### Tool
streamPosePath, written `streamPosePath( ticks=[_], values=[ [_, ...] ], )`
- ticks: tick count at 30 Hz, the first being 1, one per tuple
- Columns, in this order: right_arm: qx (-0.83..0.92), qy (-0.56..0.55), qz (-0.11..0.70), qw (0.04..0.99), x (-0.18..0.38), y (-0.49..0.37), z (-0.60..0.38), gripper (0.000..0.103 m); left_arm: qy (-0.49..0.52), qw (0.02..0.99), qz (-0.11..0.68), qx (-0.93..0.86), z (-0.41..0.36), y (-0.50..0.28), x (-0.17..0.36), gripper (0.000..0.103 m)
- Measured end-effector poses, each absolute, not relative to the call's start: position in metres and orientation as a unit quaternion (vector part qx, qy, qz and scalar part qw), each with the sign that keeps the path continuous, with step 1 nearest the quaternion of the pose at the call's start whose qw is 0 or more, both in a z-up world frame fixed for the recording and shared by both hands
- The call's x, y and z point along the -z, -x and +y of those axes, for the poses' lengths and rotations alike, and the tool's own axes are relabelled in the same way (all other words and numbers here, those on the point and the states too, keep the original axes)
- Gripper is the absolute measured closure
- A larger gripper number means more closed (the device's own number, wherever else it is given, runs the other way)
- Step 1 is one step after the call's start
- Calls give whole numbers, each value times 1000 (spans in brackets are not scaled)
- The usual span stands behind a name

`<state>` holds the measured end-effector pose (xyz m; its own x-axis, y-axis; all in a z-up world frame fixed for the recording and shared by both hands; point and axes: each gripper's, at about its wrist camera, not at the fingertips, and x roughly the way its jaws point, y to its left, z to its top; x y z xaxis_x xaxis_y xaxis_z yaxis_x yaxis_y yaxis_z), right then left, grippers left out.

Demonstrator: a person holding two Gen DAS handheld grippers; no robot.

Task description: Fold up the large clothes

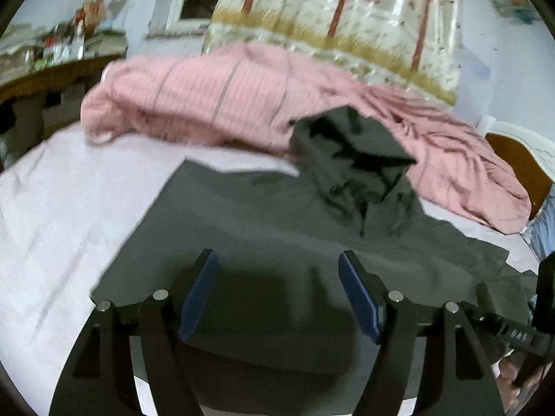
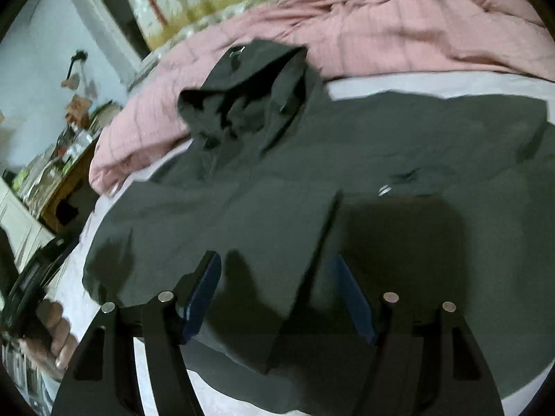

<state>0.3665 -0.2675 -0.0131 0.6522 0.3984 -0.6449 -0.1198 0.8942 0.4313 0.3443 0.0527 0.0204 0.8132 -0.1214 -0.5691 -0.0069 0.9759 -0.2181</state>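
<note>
Jacket (image 2: 277,180) lies flat ahead, hood farthest; left claw (image 1: 277,298) and right claw (image 2: 277,298) both apart, empty.

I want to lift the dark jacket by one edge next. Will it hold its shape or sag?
The jacket will probably sag: it lies flat on the sheet with soft creases, and its hood slumps against the pink blanket. The smooth fabric may slip between the open left gripper fingers, so grip deep.
</note>
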Motion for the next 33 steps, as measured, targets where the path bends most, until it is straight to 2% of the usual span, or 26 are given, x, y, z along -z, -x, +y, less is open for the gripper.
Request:
streamPosePath(
  ticks=[2,4,5,8,10,13,15,18,20,22,25,28,30,32,33],
  values=[
    [-126,-144,382,904,21,-368,-254,78,106,943,314,25,52,-349,-12,32],
    [-115,-141,369,912,17,-365,-252,92,110,941,318,29,51,-351,-9,32],
    [-109,-149,349,919,8,-359,-255,96,109,942,316,32,51,-349,-9,32],
    [-81,-147,304,938,-24,-338,-262,97,97,947,304,35,47,-343,-13,32],
    [-64,-134,306,940,-33,-336,-267,97,82,949,302,28,45,-344,-14,32],
    [-38,-108,338,934,-15,-347,-273,97,71,946,317,-1,48,-350,-7,32],
    [-40,-117,385,915,12,-363,-279,92,70,942,327,-13,52,-354,-2,32],
    [-43,-116,385,915,16,-362,-280,86,33,940,337,-46,49,-359,8,32],
    [-23,-91,368,925,7,-357,-274,62,12,937,342,-74,47,-362,13,32],
    [-2,-74,354,932,2,-354,-272,54,23,938,335,-90,54,-361,12,32],
    [-2,-96,339,936,-9,-347,-282,54,41,933,329,-141,74,-360,9,32],
    [-35,-139,328,934,-18,-341,-294,54,73,913,364,-169,100,-371,20,30],
    [-75,-148,354,920,-14,-348,-291,54,61,908,379,-166,105,-376,25,26],
    [-135,-159,429,879,7,-362,-283,54,61,906,384,-166,107,-376,26,26],
    [-130,-158,432,878,14,-364,-282,54,60,907,384,-165,107,-376,26,26]
  ],
)
